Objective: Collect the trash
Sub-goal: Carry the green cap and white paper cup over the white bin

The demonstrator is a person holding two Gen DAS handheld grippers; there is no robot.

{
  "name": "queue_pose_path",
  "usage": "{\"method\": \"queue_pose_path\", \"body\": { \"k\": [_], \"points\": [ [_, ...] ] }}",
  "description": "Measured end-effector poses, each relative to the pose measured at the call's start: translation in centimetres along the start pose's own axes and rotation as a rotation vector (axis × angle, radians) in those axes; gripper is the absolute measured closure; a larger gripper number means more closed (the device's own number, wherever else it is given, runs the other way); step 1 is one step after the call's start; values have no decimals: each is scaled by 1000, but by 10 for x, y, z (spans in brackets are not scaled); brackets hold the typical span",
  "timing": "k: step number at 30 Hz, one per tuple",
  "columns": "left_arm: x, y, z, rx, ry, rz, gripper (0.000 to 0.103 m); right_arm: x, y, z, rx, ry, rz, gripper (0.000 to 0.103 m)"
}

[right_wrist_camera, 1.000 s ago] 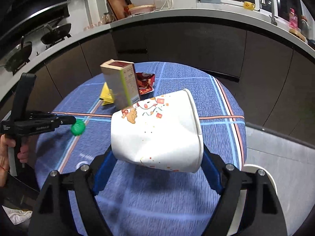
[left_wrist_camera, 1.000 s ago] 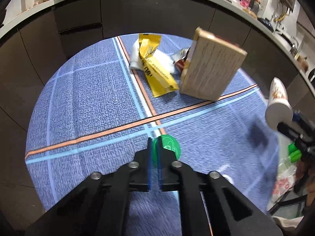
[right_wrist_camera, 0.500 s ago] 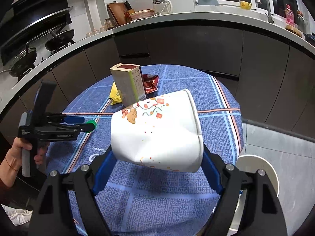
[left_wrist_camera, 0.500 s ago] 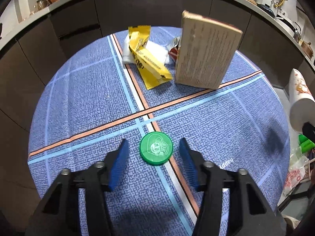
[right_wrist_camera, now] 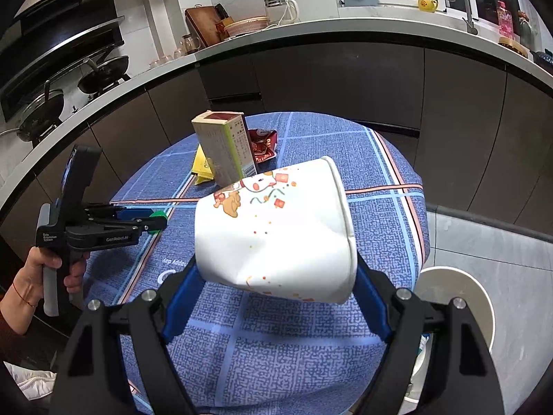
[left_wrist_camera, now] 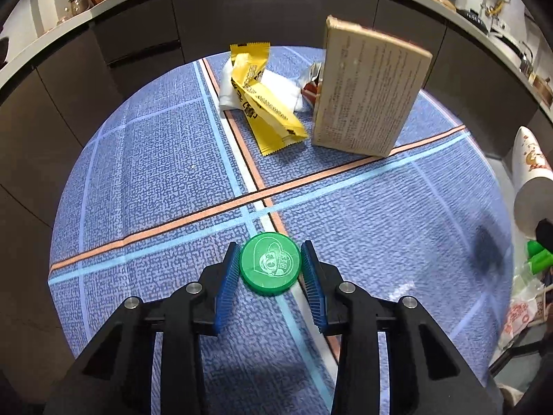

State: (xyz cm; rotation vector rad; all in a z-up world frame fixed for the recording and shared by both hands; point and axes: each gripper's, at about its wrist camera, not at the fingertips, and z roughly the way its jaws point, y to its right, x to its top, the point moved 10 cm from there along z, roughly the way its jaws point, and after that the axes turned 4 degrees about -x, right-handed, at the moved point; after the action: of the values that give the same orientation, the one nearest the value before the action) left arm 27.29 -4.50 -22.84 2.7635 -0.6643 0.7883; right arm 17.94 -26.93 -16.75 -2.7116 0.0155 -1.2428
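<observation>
The left gripper (left_wrist_camera: 270, 269) is closing its jaws around the green bottle cap (left_wrist_camera: 270, 263), which is lying flat on the blue checked tablecloth (left_wrist_camera: 155, 159) near where the orange stripes are crossing. The blue pads (left_wrist_camera: 231, 269) are standing just beside the cap's rim on both sides, and I cannot tell whether they are pressing yet. The cap is looking light, hard and slick-sided, so I would judge the ribbed rim the only sound place to pinch; it may skid or flip if squeezed off-centre.

Further across, a yellow snack wrapper (left_wrist_camera: 262, 100) is lying over a white crumpled tissue (left_wrist_camera: 280, 90), and a tan carton (left_wrist_camera: 369, 90) is standing tilted beside a red wrapper (right_wrist_camera: 262, 143). None of this is blocking the cap.

On the right, the right gripper (right_wrist_camera: 276, 294) is clamping a white printed paper cup (right_wrist_camera: 276, 228) on its side, denting the thin, soft wall. A pale round bin (right_wrist_camera: 463, 294) is waiting on the floor beyond the table edge.
</observation>
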Motion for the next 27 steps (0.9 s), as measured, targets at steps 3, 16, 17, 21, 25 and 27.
{"method": "queue_pose_path", "body": {
  "k": [3,16,17,21,25,27],
  "points": [
    [5,7,-18,-18,41,-1,69,4,0,-6,-1,15,0,23],
    [36,81,-91,-122,175,81,69,17,11,-47,-28,97,8,23],
    [38,88,-94,-134,180,87,69,17,13,-49,-32,101,10,23],
    [45,117,-105,-176,202,124,69,16,26,-64,-61,118,21,23],
    [51,148,-112,-212,217,171,69,12,45,-77,-99,128,38,23],
    [54,165,-113,-234,222,198,69,7,56,-84,-121,129,51,23]
  ]
}}
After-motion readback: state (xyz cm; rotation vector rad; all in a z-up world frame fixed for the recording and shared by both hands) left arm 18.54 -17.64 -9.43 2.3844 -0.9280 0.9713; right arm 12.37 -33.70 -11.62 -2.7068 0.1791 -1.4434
